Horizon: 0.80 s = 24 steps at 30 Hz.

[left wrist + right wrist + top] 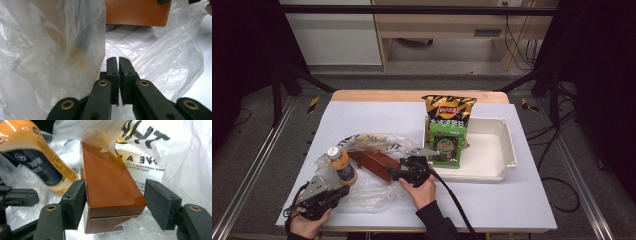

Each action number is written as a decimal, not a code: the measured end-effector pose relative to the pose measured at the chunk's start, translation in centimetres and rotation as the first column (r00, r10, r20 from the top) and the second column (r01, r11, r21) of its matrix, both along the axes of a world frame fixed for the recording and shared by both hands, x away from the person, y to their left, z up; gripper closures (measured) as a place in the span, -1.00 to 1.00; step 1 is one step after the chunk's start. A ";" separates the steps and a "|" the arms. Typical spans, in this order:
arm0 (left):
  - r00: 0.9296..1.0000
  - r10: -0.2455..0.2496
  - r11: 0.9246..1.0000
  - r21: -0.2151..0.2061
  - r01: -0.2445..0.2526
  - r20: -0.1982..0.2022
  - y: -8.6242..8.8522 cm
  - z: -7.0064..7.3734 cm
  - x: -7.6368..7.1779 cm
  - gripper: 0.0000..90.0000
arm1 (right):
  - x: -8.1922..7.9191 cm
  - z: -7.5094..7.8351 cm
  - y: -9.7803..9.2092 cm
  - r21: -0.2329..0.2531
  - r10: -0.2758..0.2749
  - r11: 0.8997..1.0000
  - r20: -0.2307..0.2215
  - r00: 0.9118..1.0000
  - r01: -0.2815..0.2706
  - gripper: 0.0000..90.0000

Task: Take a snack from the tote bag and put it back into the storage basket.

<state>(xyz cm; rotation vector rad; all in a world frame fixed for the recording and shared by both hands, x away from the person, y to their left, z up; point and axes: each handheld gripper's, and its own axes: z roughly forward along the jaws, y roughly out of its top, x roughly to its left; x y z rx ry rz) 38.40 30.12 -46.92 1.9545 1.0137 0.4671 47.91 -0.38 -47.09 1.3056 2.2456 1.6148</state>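
The brown box (110, 192) lay on its long side on the clear plastic bag (377, 192), near the middle of the table (522, 200) and toward its near edge, its far end under a fold of the bag. It looked like a stiff, glossy carton, probably light and a little slippery, so the 2 long flat sides seemed the best place to take hold. The right gripper (115, 205) straddled the near end, jaws wide: the left pad sat against or just beside the box, the right pad stood off it. The left gripper (118, 72), jaws nearly closed, pinched a fold of the bag. Beside the box an orange bottle (341, 165) leaned in the bag. Beyond, a white tray (507, 150) held 2 snack bags (447, 130).
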 end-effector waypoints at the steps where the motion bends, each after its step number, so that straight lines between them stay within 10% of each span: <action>1: 1.000 0.000 1.000 -0.001 0.000 0.000 0.0 0.0 0.0 0.92 | 0.0 0.0 0.1 -0.001 -0.005 1.000 0.001 1.000 0.005 -0.21; 15: 1.000 -0.001 1.000 -0.001 0.001 0.002 0.0 0.0 0.0 0.92 | -0.4 0.2 -0.3 0.108 0.031 0.994 -0.174 0.984 -0.012 -0.13; 21: 1.000 -0.004 1.000 0.001 0.004 0.001 0.0 0.0 0.0 0.92 | -1.3 -0.1 -1.0 0.219 0.062 0.976 -0.332 0.941 0.013 -0.13; 24: 1.000 -0.005 1.000 0.005 0.005 0.001 0.0 0.0 0.0 0.92 | -1.5 -0.7 -1.2 0.220 0.054 0.975 -0.326 0.944 0.020 -0.15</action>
